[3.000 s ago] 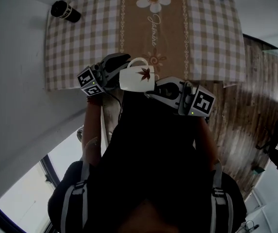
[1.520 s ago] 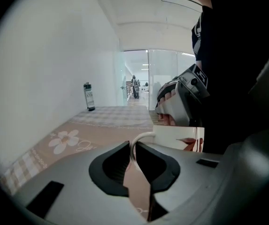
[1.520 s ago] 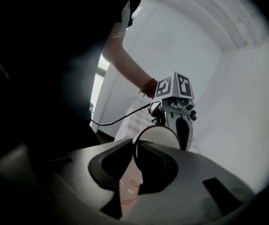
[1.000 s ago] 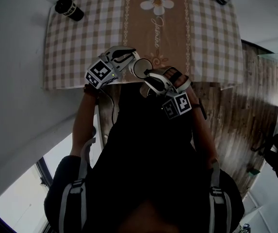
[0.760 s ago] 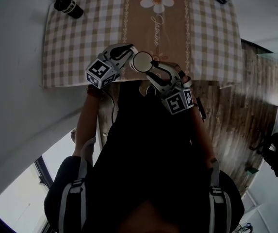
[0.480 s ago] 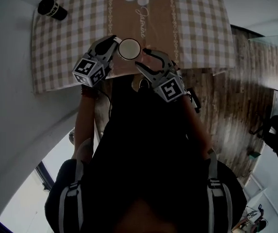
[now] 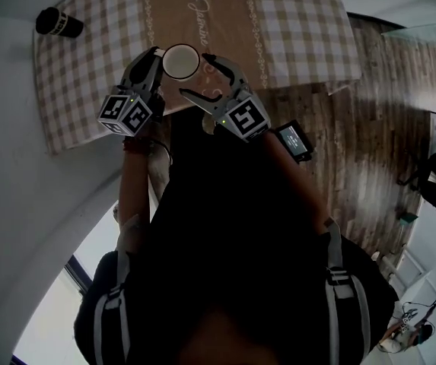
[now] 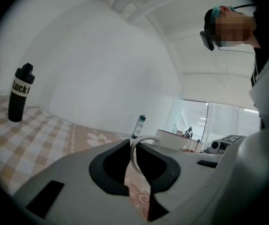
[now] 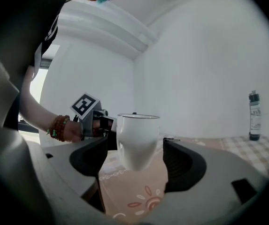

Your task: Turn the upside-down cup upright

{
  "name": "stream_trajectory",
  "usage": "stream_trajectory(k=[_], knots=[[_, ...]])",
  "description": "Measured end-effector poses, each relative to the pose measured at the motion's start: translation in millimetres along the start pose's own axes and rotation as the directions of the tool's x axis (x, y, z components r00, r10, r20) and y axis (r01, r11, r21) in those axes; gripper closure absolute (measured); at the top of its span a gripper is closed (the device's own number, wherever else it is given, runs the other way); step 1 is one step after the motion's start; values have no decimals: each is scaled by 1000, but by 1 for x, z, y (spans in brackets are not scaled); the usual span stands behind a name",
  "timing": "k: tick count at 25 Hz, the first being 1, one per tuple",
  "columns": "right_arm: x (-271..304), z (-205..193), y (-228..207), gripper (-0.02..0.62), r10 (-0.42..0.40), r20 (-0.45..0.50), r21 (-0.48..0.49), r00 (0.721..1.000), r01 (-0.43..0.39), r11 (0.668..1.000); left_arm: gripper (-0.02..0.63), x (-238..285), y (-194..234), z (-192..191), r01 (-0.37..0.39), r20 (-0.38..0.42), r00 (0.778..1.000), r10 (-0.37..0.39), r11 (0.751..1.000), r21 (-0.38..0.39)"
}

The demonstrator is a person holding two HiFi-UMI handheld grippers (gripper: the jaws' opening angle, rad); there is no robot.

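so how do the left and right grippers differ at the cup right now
The left gripper is shut on the handle of the cup. The right gripper has its jaws wide apart and has just been opening.
The left gripper alone carries the cup. The right gripper only straddles its body, with a clear gap at one pad.
Both meet at the cup, whose rim faces up, above the tablecloth.

The grey plastic left gripper (image 7: 154, 56) and right gripper (image 7: 195, 74) have black pads (image 9: 183, 165) inside the jaws; behind the jaws each carries a white cube with black square markers (image 7: 125, 114). The person wears a black shirt (image 7: 233, 242).
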State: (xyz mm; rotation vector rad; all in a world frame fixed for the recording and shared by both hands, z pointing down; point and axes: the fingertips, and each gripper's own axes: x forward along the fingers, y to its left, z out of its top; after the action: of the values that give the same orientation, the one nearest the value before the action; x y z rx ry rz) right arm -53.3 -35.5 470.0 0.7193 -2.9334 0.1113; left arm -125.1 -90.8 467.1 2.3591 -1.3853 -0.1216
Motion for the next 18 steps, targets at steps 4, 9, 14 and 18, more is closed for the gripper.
stream_trajectory(k=[4, 9, 14, 18], knots=[[5, 10, -1, 192, 1, 35, 11, 999, -2, 1000, 560, 0, -8, -7, 7, -4, 1000, -7, 1000, -19], [7, 11, -2, 179, -5, 44, 11, 999, 5, 1000, 558, 5, -24, -15, 18, -22, 1000, -19, 999, -40], [10, 12, -3, 178, 2, 38, 1, 999, -2, 1000, 557, 4, -31, -18, 40, -38, 998, -42, 999, -35], [12, 14, 0, 175, 20, 54, 11, 998, -21, 1000, 557, 2, -34, -23, 39, -45, 998, -41, 999, -34]])
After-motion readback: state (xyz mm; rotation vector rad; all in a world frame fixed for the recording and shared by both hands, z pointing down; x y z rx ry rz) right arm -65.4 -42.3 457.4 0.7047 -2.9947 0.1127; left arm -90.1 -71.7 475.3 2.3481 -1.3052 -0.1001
